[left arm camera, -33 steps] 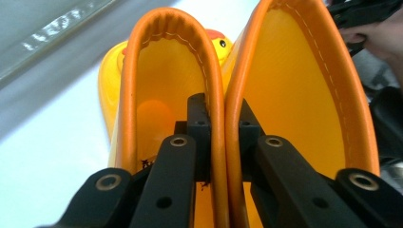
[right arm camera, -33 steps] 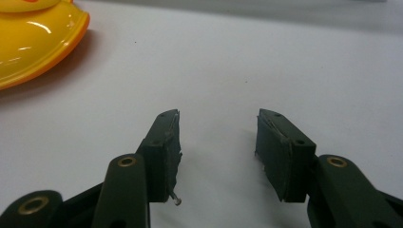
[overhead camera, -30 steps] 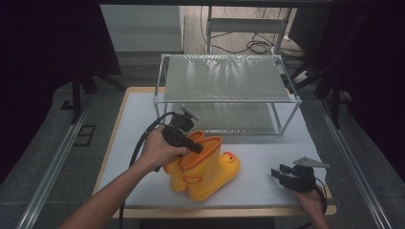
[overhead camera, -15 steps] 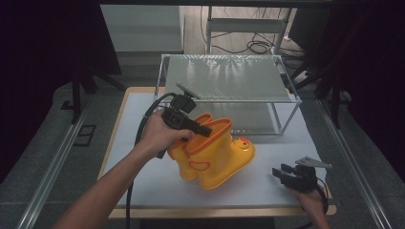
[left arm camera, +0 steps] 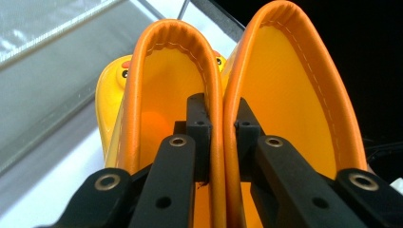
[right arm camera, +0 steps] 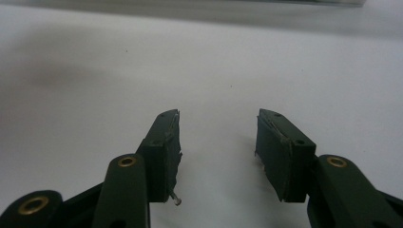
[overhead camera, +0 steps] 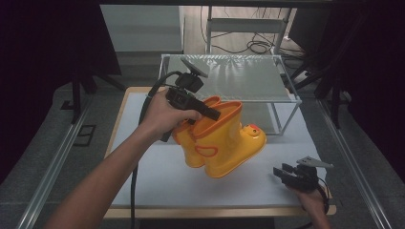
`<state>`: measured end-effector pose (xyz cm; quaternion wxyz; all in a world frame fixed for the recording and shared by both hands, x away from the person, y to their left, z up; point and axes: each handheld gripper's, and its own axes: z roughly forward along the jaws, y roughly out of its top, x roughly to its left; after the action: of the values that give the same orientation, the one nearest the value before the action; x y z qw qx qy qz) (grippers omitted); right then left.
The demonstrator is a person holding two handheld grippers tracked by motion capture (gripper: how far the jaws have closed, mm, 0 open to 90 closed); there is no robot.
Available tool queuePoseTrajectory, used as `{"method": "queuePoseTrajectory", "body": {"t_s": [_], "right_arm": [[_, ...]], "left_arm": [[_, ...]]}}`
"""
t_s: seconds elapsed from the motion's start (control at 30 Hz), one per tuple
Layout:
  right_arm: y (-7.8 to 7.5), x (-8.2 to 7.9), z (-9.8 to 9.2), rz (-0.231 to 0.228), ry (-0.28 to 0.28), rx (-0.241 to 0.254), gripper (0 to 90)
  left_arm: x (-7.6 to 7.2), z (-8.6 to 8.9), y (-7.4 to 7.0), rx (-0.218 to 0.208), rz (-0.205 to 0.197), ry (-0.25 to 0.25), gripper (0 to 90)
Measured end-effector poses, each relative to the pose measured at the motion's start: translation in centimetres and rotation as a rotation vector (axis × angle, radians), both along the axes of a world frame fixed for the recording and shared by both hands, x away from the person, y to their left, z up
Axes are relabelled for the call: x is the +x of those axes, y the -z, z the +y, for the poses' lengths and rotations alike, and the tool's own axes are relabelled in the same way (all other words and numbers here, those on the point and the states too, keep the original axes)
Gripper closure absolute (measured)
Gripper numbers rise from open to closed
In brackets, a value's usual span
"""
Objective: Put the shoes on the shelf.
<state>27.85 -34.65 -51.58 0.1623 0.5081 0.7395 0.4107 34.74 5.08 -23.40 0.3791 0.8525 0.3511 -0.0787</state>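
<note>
The jaws of the left gripper (left arm camera: 217, 137) are clamped across the two touching inner walls of a pair of small yellow rubber boots with orange rims and duck faces on the toes (overhead camera: 219, 138), one jaw inside each shaft, so a single pinch carries both boots together. In the high view the left gripper (overhead camera: 210, 113) holds the pair clear of the white table top (overhead camera: 157, 171), toes tipped down and to the right; gripping at the collars lets the boots hang below the hand and keeps the soles free for setting down. The right gripper (right arm camera: 217, 142) lies low over the table at the near right corner (overhead camera: 286, 174), its jaws parted with nothing between them, well apart from the boots and seemingly waiting. Behind the boots stands a clear glass-topped shelf on a thin metal frame (overhead camera: 239, 78); its front edge and right front leg are the nearest things the toes could strike if the pair swings back or right. There looks to be open room on the white surface under and to the left of the boots, and above the shelf top, should the pair be meant for it.
</note>
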Motion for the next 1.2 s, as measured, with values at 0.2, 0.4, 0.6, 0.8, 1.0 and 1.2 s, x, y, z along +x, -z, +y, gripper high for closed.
{"method": "queuePoseTrajectory", "body": {"t_s": [0.2, 0.4, 0.6, 0.8, 1.0, 1.2], "right_arm": [[0.0, 0.0, -0.2, 0.005, 0.004, 0.004, 50.3], [0.0, 0.1, -0.5, 0.006, 0.013, 0.011, 50.4], [0.0, 0.1, -0.8, 0.001, 0.025, 0.018, 50.5], [0.1, 0.2, -0.9, 0.005, 0.028, 0.018, 50.6], [0.1, 0.2, -1.1, 0.003, 0.036, 0.026, 50.7], [0.1, 0.1, -1.3, 0.002, 0.041, 0.025, 50.9]], "left_arm": [[0.5, -1.4, -2.1, 0.006, -0.016, 0.017, 82.2], [1.3, -2.5, -4.5, -0.010, -0.032, 0.031, 82.2], [2.5, -3.1, -6.4, -0.022, -0.036, 0.016, 82.3], [3.7, -3.4, -8.4, -0.010, -0.048, -0.023, 82.3], [5.2, -3.1, -10.4, -0.010, -0.060, -0.068, 82.3], [7.4, -3.2, -11.9, -0.005, -0.062, -0.115, 82.3]]}}
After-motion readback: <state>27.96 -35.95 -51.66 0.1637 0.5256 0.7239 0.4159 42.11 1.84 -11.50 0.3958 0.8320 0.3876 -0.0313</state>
